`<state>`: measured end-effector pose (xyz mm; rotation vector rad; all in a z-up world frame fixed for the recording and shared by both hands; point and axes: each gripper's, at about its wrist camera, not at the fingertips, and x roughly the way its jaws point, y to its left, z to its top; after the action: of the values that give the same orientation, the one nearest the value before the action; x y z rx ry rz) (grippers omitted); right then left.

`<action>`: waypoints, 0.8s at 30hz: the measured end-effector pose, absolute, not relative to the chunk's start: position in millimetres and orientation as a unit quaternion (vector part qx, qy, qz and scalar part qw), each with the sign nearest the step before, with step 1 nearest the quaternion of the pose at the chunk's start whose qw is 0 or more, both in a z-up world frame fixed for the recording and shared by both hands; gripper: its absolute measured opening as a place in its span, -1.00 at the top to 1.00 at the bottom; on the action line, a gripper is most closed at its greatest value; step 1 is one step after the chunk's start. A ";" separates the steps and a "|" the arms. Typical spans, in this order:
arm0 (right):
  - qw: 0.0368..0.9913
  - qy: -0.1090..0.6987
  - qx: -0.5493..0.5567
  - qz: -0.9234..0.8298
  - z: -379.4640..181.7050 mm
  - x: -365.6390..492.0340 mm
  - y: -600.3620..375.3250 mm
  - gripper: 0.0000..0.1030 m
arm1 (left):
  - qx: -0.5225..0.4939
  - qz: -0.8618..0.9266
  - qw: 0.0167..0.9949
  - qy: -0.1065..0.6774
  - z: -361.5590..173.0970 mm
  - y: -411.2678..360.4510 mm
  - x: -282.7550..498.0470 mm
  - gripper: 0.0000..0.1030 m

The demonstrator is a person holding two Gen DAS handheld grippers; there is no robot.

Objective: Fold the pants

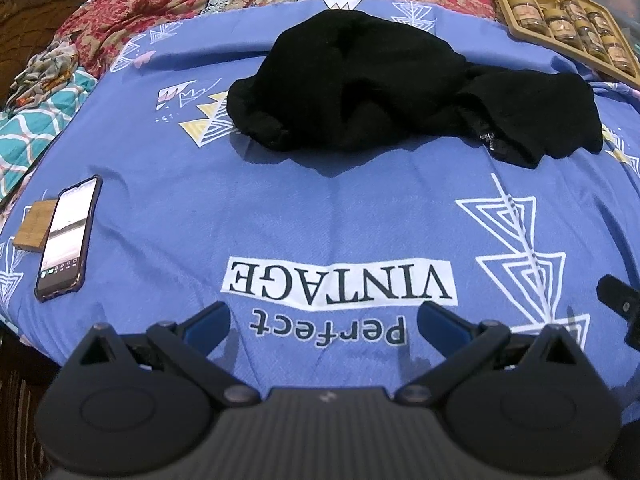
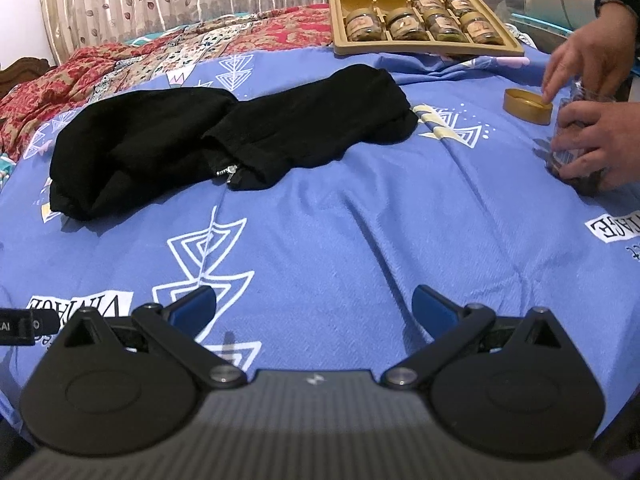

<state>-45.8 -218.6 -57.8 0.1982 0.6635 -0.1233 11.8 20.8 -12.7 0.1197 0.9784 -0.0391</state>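
Pants, black, crumpled in a heap on the blue bedspread, zipper showing. Left claw spread wide, empty, low over the bedspread, well short of the pants. Right claw likewise wide and empty, pants ahead and leftward. Beyond the pants: tray of jars. Phone left of the pants.

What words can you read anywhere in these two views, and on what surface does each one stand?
"VINTAGE": upside down, white panel on the blue bedsheet.
"perfect": upside down, on the sheet beside it.
Jar labels in the tray: too small.
Phone screen: blurred.
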 end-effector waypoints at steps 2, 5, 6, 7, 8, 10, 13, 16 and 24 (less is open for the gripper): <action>0.938 0.327 0.096 -0.060 -58.3 -45.5 -218.3 -1.00 | 0.059 -0.019 0.880 0.470 -13.0 19.9 11.9 -1.00; 0.938 0.327 0.095 -0.061 -58.1 -45.7 -218.1 -1.00 | 0.057 -0.018 0.881 0.470 -13.6 19.8 11.9 -1.00; 0.938 0.328 0.094 -0.062 -58.0 -45.4 -218.1 -1.00 | 0.056 -0.018 0.880 0.470 -13.9 20.5 12.2 -1.00; 0.938 0.328 0.093 -0.063 -57.9 -45.3 -217.9 -1.00 | 0.055 -0.018 0.880 0.471 -14.1 21.1 12.5 -1.00; 0.938 0.329 0.092 -0.063 -57.8 -45.4 -217.9 -1.00 | 0.054 -0.018 0.881 0.471 -14.4 21.4 12.8 -1.00; 0.938 0.328 0.091 -0.064 -57.4 -45.3 -217.7 -1.00 | 0.052 -0.019 0.880 0.471 -14.8 23.3 13.4 -1.00; 0.938 0.330 0.089 -0.064 -57.3 -44.2 -216.7 -1.00 | 0.050 -0.021 0.880 0.472 -15.4 25.4 14.1 -1.00; 0.937 0.333 0.084 -0.062 -57.9 -43.3 -213.8 -1.00 | 0.046 -0.023 0.879 0.474 -16.9 27.1 14.9 -1.00; 0.937 0.339 0.069 -0.051 -58.5 -40.0 -208.4 -1.00 | 0.025 -0.032 0.867 0.497 -26.1 33.1 18.8 -1.00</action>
<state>-40.0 -208.4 -58.5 0.1420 0.6929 -0.1045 18.8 33.1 -26.1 0.0520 1.0395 -0.0671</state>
